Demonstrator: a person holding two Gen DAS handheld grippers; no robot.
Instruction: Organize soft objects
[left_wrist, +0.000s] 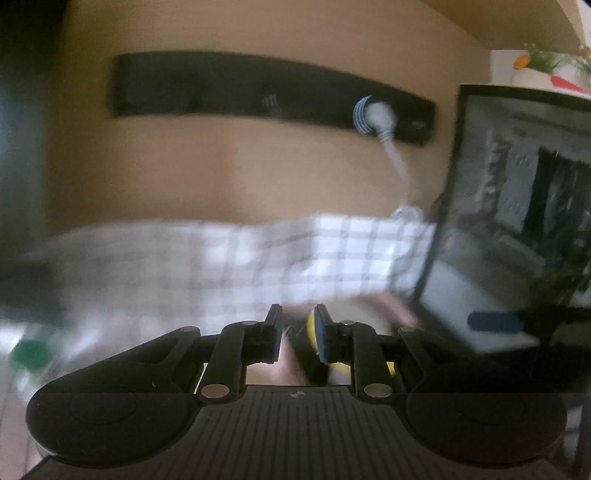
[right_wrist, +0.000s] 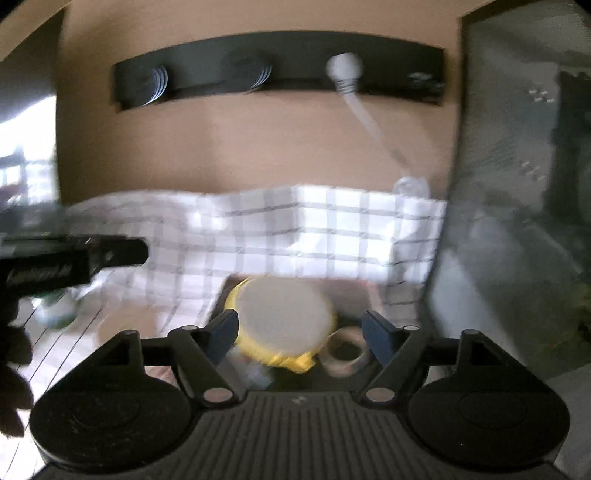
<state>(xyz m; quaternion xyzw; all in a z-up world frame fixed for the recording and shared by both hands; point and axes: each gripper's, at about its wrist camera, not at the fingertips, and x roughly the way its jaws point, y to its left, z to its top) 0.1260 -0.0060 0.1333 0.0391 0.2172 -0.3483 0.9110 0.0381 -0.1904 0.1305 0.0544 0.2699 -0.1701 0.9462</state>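
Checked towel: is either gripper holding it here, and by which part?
Neither appears to. The right gripper is wide open, fingers clear of the checked towel. The left gripper has a gap with no cloth visibly in it. The towel hangs by its loop from a white knob.

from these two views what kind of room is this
Probably a home hallway or kitchen wall: a black peg rack on a tan wall, a checked cloth hung from one peg, a framed picture beside it.

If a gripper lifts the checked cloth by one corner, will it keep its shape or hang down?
The checked cloth hangs by a loop from one peg of the rack and sags in folds, so it is probably floppy. It looks thin, so likely light. Pulled sideways, it would probably swing rather than slide.
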